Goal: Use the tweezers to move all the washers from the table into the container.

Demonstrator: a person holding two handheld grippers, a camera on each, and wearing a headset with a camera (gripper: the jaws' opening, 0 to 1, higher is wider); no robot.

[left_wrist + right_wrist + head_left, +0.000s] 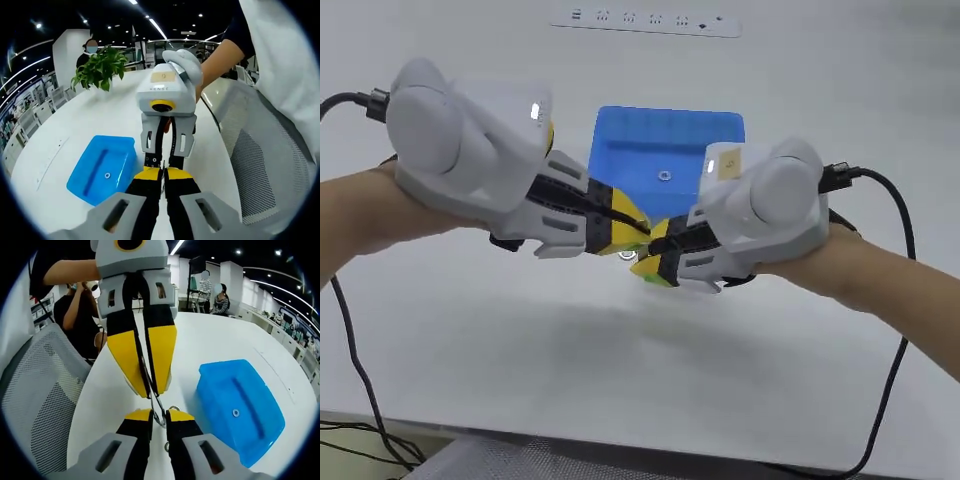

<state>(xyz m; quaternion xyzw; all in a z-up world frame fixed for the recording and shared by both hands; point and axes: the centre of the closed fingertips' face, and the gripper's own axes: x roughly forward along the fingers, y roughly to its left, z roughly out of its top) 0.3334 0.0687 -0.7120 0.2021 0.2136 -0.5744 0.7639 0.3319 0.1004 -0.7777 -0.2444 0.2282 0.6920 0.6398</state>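
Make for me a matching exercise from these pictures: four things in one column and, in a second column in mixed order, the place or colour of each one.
Things
1. container
2. washer
3. power strip
4. tweezers

Place or colour
a. at the far edge of the table
b. blue
c. reaching from the left tool to the right tool
d. lying inside the container

Pairs: 1-b, 2-d, 3-a, 4-c
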